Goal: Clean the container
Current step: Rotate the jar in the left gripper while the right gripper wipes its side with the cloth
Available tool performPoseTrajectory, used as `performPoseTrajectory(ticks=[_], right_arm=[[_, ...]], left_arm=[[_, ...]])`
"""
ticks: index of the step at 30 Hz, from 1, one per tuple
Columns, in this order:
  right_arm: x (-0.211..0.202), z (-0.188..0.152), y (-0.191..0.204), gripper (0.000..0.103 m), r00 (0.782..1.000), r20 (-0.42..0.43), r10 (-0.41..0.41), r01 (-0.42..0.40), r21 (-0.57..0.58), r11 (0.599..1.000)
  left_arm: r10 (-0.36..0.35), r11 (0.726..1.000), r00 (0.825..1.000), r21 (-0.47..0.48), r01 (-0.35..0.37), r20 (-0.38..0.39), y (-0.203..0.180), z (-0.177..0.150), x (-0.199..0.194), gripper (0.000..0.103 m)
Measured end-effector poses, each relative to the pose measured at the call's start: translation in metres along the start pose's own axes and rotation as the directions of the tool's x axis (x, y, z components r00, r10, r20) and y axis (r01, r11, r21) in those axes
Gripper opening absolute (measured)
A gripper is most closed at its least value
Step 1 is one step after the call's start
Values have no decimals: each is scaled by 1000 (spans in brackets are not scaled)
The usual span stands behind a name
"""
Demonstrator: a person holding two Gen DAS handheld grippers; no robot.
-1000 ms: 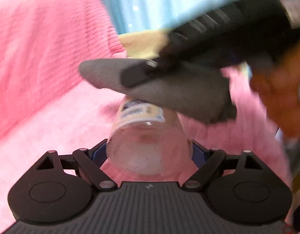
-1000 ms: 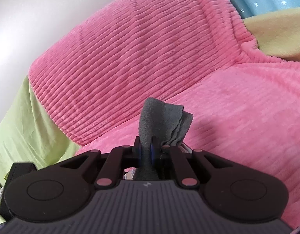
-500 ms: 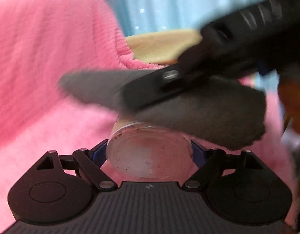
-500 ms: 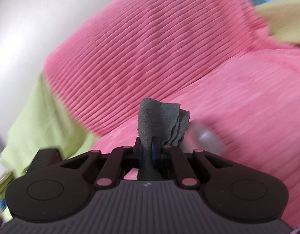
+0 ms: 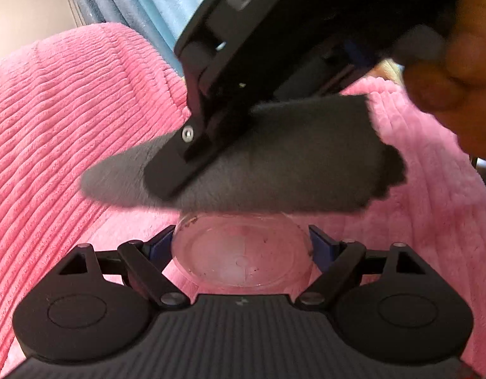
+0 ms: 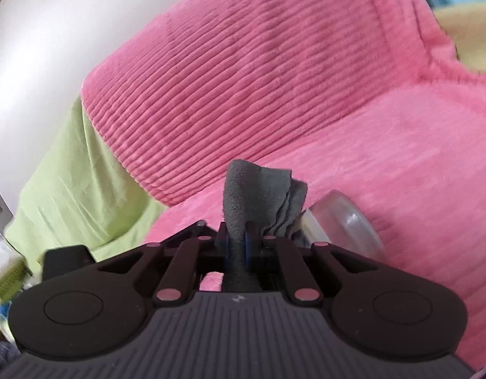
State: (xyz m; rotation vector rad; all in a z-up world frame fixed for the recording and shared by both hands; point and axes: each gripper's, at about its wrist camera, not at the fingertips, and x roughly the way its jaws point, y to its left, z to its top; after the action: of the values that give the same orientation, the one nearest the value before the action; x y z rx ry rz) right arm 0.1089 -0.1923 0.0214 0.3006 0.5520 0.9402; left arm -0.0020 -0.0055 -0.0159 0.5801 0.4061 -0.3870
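My left tool clamps the clear jar by its sides above the pink blanket, its base facing my camera and its long axis running straight away from me. My right tool is closed on the grey cloth, which lies across the jar's upper side.

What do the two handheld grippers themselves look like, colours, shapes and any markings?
Both are matte black plastic. The left gripper has a ribbed grey-black body, two round lobes with disc insets, angled linkage bars with silver rivets, and blue finger pads. The right gripper looks the same, with pinkish rivets. No cables or sleeves show.
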Motion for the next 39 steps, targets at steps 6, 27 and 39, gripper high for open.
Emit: performPoseTrajectory(ticks=[6,27,39], right_arm=[[-6,5,-20,6,986,106,-128,119,93,989],[-4,4,-6,6,991,63,-116,114,31,993],[-1,5,-10,6,991,66,-118,114,51,992]], left_arm=[[-18,999,1000,-41,18,-5,2,-3,-7,86],[-26,1000,1000,-15,26,3,3,-1,0,85],[-23,1000,1000,-7,23,1,3,6,15,85]])
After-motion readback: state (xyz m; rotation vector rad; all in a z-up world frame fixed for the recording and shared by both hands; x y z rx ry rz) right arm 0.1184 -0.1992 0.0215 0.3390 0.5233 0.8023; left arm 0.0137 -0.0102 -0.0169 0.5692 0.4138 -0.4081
